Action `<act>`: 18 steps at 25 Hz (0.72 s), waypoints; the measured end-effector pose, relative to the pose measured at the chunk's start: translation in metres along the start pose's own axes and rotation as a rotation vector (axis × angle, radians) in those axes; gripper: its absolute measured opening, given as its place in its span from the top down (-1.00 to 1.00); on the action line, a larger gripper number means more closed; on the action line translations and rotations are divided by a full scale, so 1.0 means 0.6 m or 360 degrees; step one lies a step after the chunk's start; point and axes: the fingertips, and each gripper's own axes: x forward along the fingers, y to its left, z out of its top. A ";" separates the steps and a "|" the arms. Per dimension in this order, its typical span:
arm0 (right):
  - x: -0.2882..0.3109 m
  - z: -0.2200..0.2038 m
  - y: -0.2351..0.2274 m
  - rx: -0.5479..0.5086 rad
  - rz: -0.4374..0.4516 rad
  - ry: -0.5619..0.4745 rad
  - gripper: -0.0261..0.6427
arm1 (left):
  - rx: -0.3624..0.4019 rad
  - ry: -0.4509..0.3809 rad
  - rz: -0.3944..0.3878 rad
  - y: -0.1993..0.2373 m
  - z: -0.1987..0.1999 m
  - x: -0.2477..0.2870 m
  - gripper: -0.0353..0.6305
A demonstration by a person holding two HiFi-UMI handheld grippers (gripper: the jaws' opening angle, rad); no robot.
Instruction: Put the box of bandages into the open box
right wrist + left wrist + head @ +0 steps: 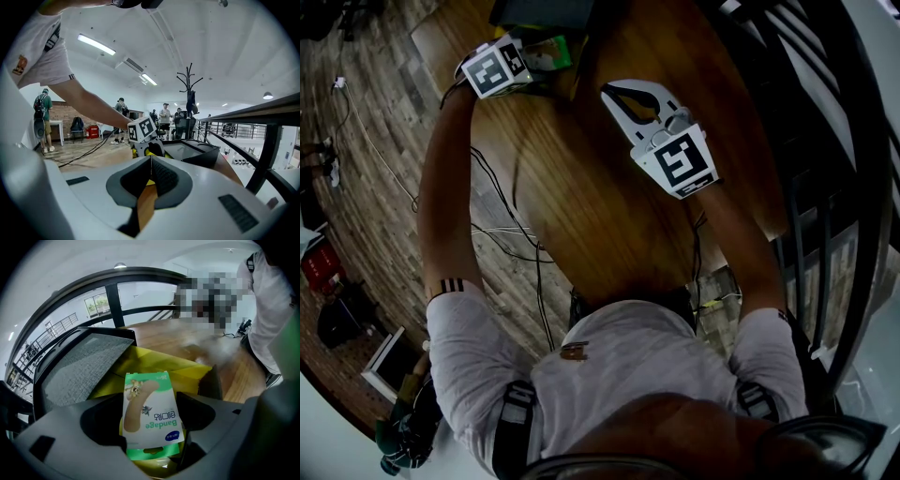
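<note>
The bandage box (151, 416), green and white with a plaster drawn on it, sits upright between the jaws of my left gripper (151, 430), which is shut on it. It hangs over the yellow inside of the open box (154, 365), whose dark lid (79, 369) stands open to the left. In the head view the left gripper (528, 62) is at the table's far end with the bandage box (551, 52) beside the dark open box (539, 13). My right gripper (619, 92) hovers over the wood, shut and empty; its pads (159, 174) touch.
The round wooden table (581, 197) has a dark railing (825, 187) along its right side. Cables (502, 230) trail off the left edge onto the plank floor. Several people (165, 112) and a coat stand (189, 101) are far behind.
</note>
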 end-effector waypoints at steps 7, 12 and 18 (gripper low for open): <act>0.004 -0.003 0.003 0.0006 0.0003 0.0004 0.83 | -0.0047 0.0010 -0.0011 0.002 -0.008 0.001 -0.22; 0.000 -0.007 -0.004 -0.0006 -0.0002 0.0011 0.83 | -0.0046 0.0017 -0.0005 0.006 -0.005 0.005 -0.22; 0.004 -0.006 0.002 0.0002 0.0000 0.0006 0.83 | -0.0063 -0.0002 0.0018 0.005 -0.008 -0.002 -0.22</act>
